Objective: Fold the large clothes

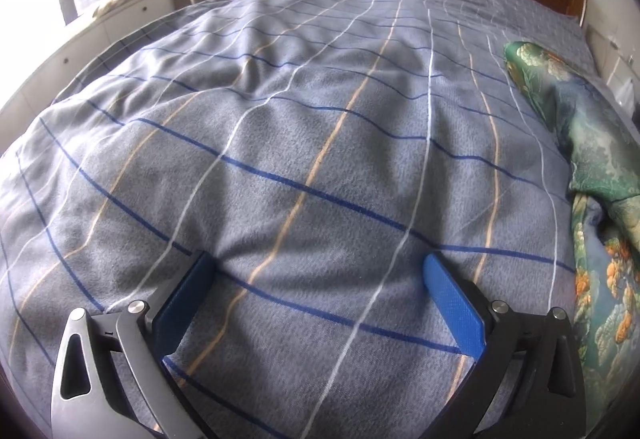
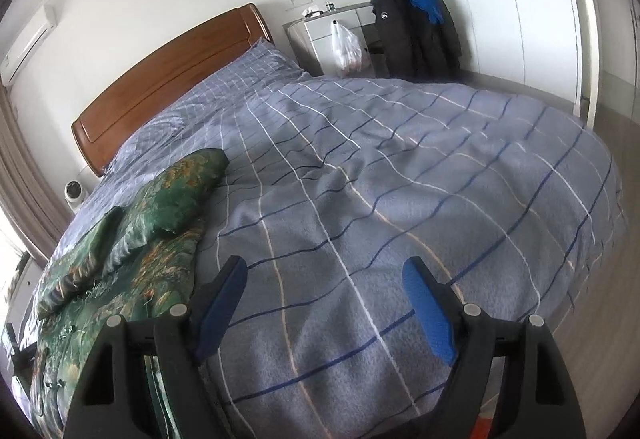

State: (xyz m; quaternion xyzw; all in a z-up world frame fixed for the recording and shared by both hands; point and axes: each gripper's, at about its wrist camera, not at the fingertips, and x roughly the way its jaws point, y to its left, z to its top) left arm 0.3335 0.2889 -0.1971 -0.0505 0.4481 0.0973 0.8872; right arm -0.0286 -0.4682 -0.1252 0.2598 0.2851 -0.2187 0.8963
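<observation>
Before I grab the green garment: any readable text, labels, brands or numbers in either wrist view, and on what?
No text can be read in either view.
Dark jacket hung beside the wardrobe: a small white emblem, too small to read.
Left gripper linkage: a tiny mark, not legible.
Items on the dresser: too small to show labels.
Green floral garment and plaid duvet: patterns only, no lettering.

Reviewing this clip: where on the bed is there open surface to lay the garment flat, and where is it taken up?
Open: the plaid duvet from the wooden headboard down to both open grippers, left and right. Taken up: the strip where the green floral garment lies crumpled, between the two grippers.
</observation>
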